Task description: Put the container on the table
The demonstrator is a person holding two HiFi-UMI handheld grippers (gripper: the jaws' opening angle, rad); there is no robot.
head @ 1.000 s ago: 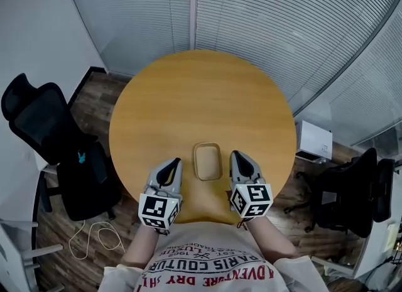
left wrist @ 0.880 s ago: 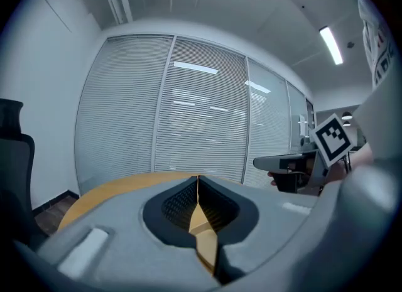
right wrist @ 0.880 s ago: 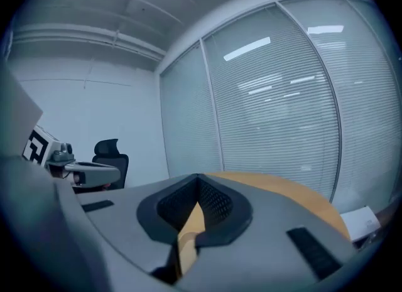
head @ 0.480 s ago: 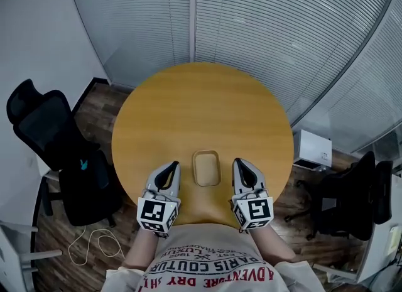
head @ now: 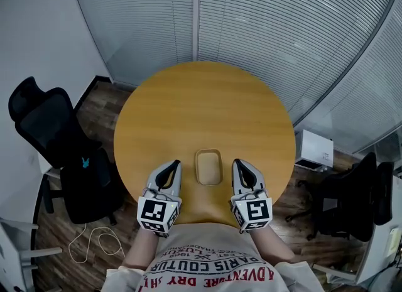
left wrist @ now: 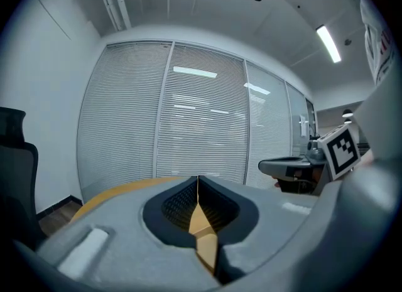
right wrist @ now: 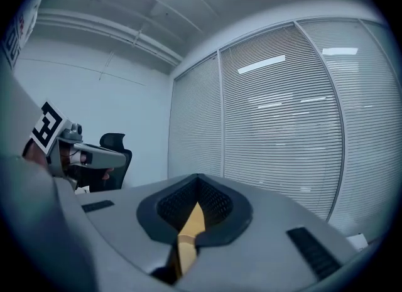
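My left claw [head: 171,170], my right claw [head: 242,169]: both closed, empty | one container [head: 208,166] between them on table [head: 201,108] | shirt [head: 207,267] reads "ADVENTURE DRY"

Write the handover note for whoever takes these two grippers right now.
Left gripper: jaws together, nothing in them, held at the near edge of the table, left of the container.
Right gripper: jaws together, empty, on the container's right.
Container: open side up on the round table, close to the person's edge, between the two grippers and touched by neither.
Done: the container is on the table.
Left: apparently nothing for this job; at most draw the grippers back.
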